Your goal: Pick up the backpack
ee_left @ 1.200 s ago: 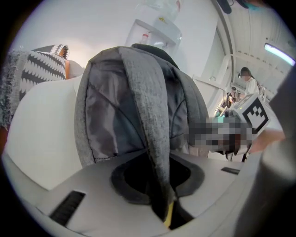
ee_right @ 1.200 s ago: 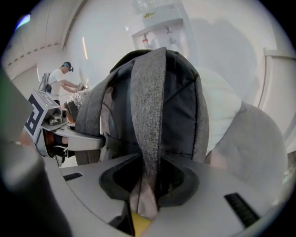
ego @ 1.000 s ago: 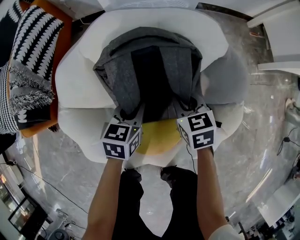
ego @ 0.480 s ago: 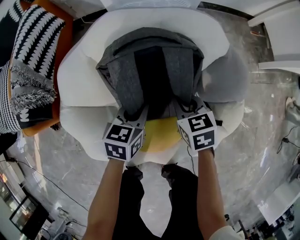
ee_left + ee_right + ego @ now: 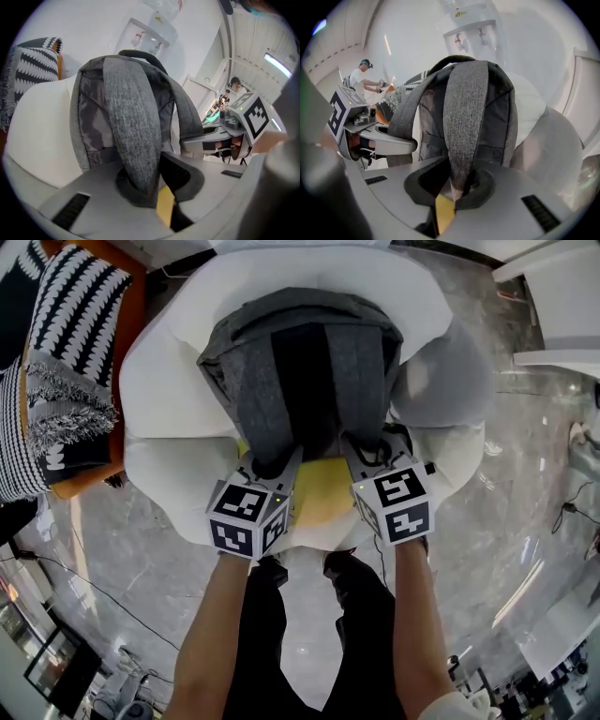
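gripper views alone show left gripper point(image 5: 147, 190) and right gripper point(image 5: 457, 190) pinching backpack straps point(image 5: 133, 117).

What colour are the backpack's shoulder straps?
Heathered grey shoulder straps; clearest in the left gripper view.

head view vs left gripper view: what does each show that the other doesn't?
Head view only: the person's forearms and legs, the marble floor, and the whole backpack from above.
Left gripper view only: the left tool with its jaws pinching the shoulder strap, having just been closing; a water dispenser and a distant person behind.
Both: the backpack on the white chair, the patterned cushion, and the right tool at the other strap, its jaws also just closing on it.
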The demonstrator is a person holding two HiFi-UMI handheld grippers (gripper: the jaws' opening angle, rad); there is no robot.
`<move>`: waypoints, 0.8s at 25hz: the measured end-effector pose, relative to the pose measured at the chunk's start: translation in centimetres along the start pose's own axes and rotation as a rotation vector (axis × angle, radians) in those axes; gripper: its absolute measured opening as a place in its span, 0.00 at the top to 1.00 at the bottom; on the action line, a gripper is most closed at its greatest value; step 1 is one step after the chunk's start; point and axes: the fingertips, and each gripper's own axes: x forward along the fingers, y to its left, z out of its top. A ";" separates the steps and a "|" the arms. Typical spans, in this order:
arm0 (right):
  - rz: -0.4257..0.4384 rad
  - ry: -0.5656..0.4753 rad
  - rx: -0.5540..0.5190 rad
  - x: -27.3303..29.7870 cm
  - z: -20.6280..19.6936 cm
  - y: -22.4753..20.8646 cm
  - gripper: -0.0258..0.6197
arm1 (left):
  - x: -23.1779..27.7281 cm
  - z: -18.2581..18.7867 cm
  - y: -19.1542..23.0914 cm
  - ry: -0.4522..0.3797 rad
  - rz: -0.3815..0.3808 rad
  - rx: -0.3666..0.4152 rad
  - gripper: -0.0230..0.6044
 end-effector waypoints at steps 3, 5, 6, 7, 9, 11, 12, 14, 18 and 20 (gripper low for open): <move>0.012 0.000 0.012 -1.2 -0.2 1.1 0.91 | -0.9 -0.1 -0.9 0.012 -0.007 0.003 0.89; 0.015 -0.001 0.018 -2.0 -0.2 1.7 0.91 | -1.7 -0.2 -1.4 0.014 -0.009 0.006 0.89; 0.017 0.000 0.019 -2.4 -0.3 2.0 0.91 | -2.1 -0.2 -1.7 0.014 -0.009 0.009 0.89; 0.019 0.002 0.021 -2.9 -0.3 2.3 0.91 | -2.5 -0.2 -2.1 0.014 -0.009 0.010 0.89; 0.019 0.005 0.023 -3.9 -0.5 2.9 0.91 | -3.3 -0.3 -2.8 0.013 -0.013 0.009 0.89; 0.020 0.006 0.026 -4.7 -0.5 3.5 0.91 | -4.0 -0.4 -3.2 0.013 -0.016 0.006 0.89; 0.021 0.007 0.029 -5.1 -0.6 3.8 0.91 | -4.4 -0.4 -3.5 0.013 -0.018 0.005 0.89; 0.022 0.006 0.041 -5.9 -0.7 4.3 0.91 | -5.1 -0.6 -4.0 0.015 -0.023 0.005 0.89; 0.019 -0.002 0.039 -7.2 -0.6 5.0 0.91 | -6.1 -0.7 -4.8 0.011 -0.029 0.011 0.89; 0.024 -0.006 0.040 -7.6 -0.5 5.5 0.91 | -6.5 -0.8 -5.0 0.010 -0.029 0.009 0.89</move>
